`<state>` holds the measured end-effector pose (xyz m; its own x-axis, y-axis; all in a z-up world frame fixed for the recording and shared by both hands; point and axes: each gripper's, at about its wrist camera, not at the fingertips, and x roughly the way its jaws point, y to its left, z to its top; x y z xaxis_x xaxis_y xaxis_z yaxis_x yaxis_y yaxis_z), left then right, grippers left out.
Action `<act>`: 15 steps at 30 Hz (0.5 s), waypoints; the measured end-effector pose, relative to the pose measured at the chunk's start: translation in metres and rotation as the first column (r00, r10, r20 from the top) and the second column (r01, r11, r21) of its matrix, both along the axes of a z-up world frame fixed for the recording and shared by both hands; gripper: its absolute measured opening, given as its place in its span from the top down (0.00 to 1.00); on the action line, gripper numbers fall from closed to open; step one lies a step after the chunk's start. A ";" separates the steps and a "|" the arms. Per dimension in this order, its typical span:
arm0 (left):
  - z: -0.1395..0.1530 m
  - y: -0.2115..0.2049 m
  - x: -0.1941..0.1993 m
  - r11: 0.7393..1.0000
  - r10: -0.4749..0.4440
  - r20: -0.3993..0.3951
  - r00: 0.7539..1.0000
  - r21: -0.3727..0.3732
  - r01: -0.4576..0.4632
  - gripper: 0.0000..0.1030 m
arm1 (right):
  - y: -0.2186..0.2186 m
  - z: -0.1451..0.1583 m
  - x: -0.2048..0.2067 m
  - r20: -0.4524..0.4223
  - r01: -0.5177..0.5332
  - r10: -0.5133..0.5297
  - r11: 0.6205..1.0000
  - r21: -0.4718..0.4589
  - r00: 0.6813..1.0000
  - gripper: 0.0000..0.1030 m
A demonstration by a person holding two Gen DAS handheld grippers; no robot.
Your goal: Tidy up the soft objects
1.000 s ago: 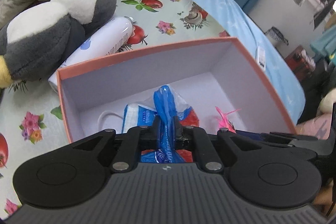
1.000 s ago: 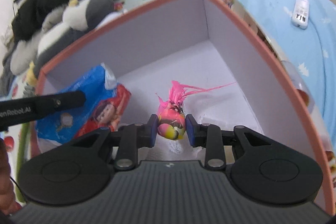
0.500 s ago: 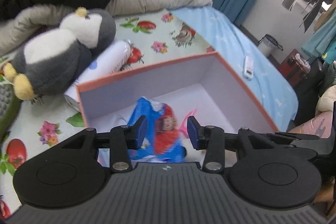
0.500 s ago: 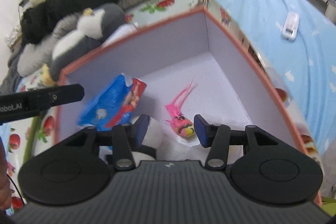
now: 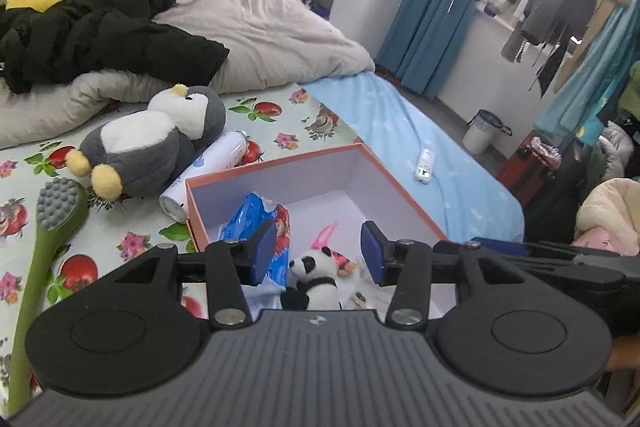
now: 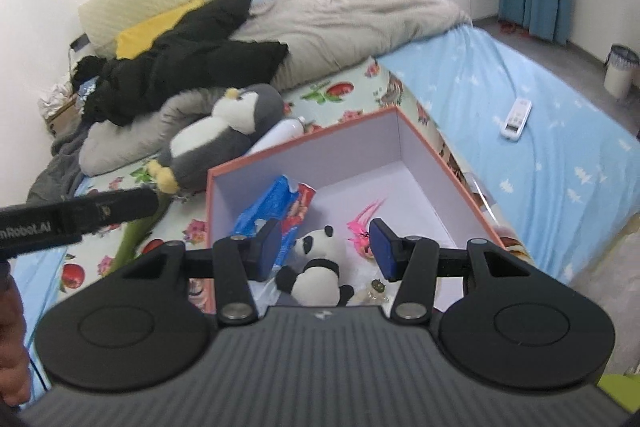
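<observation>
An orange-rimmed box sits on the bed. Inside lie a blue and red packet, a small panda plush and a pink feathered toy. My left gripper is open and empty, raised above the box's near side. My right gripper is open and empty, also above the box over the panda. A grey penguin plush lies on the flowered sheet to the left of the box.
A white spray can lies between penguin and box. A green massage brush lies at the left. A white remote rests on the blue sheet. Black clothes and a grey duvet are piled behind.
Both grippers opened and released the blue packet and the pink toy into the box, then pulled back and up. The panda plush now shows in the box.
</observation>
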<state>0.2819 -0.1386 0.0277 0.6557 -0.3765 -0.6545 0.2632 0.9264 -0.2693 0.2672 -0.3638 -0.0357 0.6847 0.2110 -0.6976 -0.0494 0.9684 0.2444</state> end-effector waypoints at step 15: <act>0.038 0.030 -0.141 1.000 0.008 0.111 0.994 -0.023 -0.006 0.49 | 0.007 0.056 -0.129 0.190 0.040 -0.043 0.999 0.019 0.981 0.50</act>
<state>0.1405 -0.1091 0.0658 0.7269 -0.3852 -0.5685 0.2861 0.9225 -0.2593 0.1384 -0.3571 0.0207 0.8133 0.1889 -0.5504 -0.0559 0.9668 0.2492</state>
